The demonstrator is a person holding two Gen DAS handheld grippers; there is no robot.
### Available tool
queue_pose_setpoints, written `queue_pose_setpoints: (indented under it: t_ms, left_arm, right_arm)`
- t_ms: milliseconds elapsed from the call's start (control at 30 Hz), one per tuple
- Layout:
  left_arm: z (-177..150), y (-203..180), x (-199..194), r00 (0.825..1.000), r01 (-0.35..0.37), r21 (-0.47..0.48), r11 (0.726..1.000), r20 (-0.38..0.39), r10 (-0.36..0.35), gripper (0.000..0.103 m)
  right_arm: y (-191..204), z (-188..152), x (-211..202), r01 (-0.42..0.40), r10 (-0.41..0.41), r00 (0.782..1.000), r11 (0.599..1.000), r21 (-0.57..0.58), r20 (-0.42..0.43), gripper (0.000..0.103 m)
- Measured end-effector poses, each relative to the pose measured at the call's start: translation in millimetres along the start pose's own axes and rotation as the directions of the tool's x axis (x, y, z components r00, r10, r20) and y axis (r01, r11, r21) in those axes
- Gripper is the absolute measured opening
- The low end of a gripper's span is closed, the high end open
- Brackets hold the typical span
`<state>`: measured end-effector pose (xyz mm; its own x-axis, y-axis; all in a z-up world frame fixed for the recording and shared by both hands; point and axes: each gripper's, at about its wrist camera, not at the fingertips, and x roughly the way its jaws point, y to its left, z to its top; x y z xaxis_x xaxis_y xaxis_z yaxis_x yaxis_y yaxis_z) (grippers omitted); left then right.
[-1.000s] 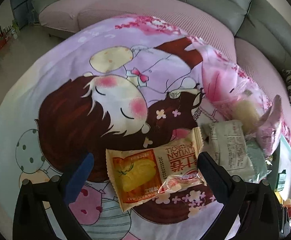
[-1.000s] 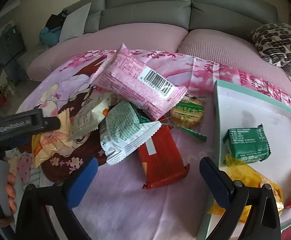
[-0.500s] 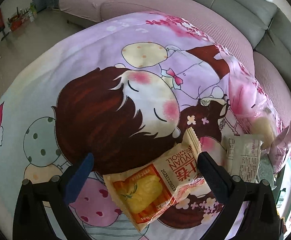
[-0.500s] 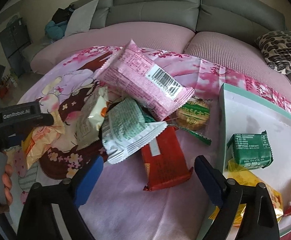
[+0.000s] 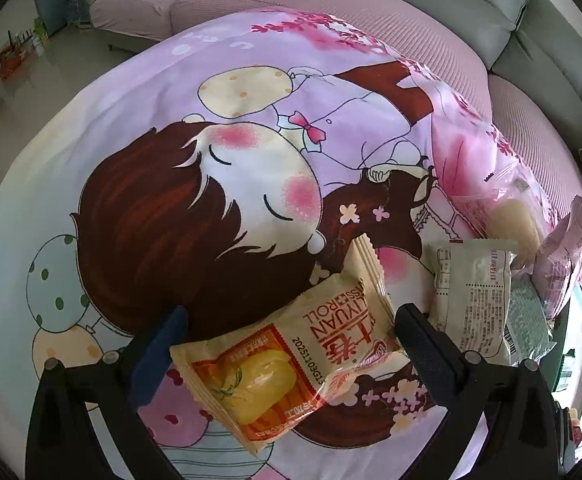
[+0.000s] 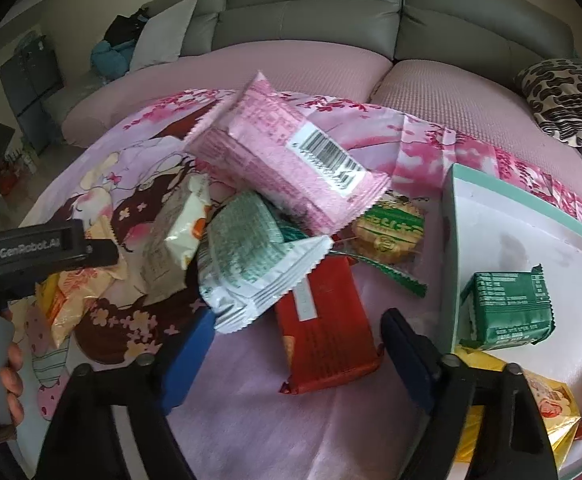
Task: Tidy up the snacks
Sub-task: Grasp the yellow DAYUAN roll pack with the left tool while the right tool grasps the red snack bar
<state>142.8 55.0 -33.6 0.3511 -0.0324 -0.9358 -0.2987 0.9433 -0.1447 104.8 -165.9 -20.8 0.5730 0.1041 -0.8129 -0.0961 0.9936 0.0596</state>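
Left tool (image 5: pixel 287 344) spread around swiss-roll packet (image 5: pixel 287 364); right tool (image 6: pixel 295 344) closing over red packet (image 6: pixel 323 328).

You are looking at a snack pile: a pink packet (image 6: pixel 291 160) is leaning across a white-green pack (image 6: pixel 251 264), a red bar (image 6: pixel 323 320) and a round cookie (image 6: pixel 387 228). A yellow roll packet (image 5: pixel 283 364) is lying flat apart. A green pack (image 6: pixel 507 304) is sitting in the tray (image 6: pixel 531 232).

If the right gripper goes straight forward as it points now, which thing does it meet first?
Most likely the red snack packet, lying between the closing jaws of the right gripper; the pads do not press it yet. Depth is uncertain.
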Motion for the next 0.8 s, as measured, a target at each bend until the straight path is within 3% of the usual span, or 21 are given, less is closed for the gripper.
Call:
queue_pose_setpoints:
  t_ms: [233, 633, 800]
  left_arm:
    - [0.6, -1.0, 1.1, 1.0, -0.008, 0.003, 1.0, 0.005, 0.008, 0.103]
    - [-0.1, -4.1, 1.9, 1.0, -0.011, 0.02, 1.0, 0.014, 0.011, 0.103]
    - [0.9, -3.9, 0.7, 1.0, -0.011, 0.022, 1.0, 0.007, 0.01, 0.103]
  right_arm:
    - [2.3, -2.0, -4.3, -0.061, 0.061, 0.998, 0.998, 0.023, -0.011, 0.071]
    - [6.9, -5.8, -2.9, -0.01, 0.009, 0.999, 0.999, -0.036, -0.035, 0.064]
    - [2.7, -7.1, -0.3, 0.028, -0.03, 0.998, 0.999, -0.041, -0.053, 0.054]
